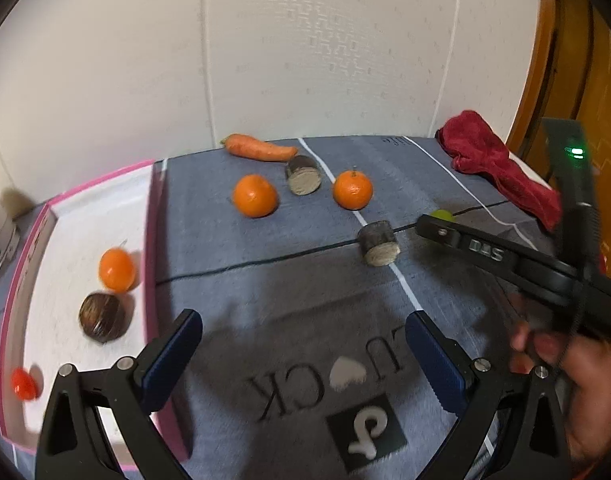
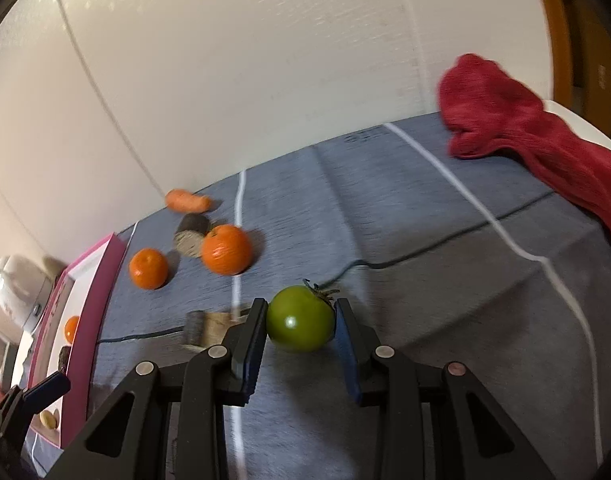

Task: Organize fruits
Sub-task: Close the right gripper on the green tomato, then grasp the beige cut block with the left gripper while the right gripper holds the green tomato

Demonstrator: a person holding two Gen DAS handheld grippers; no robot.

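My right gripper (image 2: pixel 301 316) is shut on a green tomato (image 2: pixel 299 318), its pads pressing both sides just above the grey cloth. In the left wrist view the same tomato (image 1: pixel 442 215) peeks out behind the right gripper (image 1: pixel 425 222). My left gripper (image 1: pixel 305 344) stands open with nothing between its fingers, beside the pink-rimmed white tray (image 1: pixel 85 216). An orange (image 1: pixel 117 270), a dark brown round fruit (image 1: pixel 102 317) and a small red fruit (image 1: pixel 24 384) lie in the tray. Two oranges (image 1: pixel 254 195) (image 1: pixel 352 189), a carrot (image 1: pixel 261 148) and two dark cylinder pieces (image 1: pixel 303 175) (image 1: pixel 378 243) lie on the cloth.
A red towel (image 1: pixel 501 164) is bunched at the table's far right corner. A black cable (image 1: pixel 265 258) runs across the cloth. A white wall closes the back. A white appliance (image 2: pixel 15 288) stands left of the tray. A hand (image 1: pixel 577 380) holds the right gripper.
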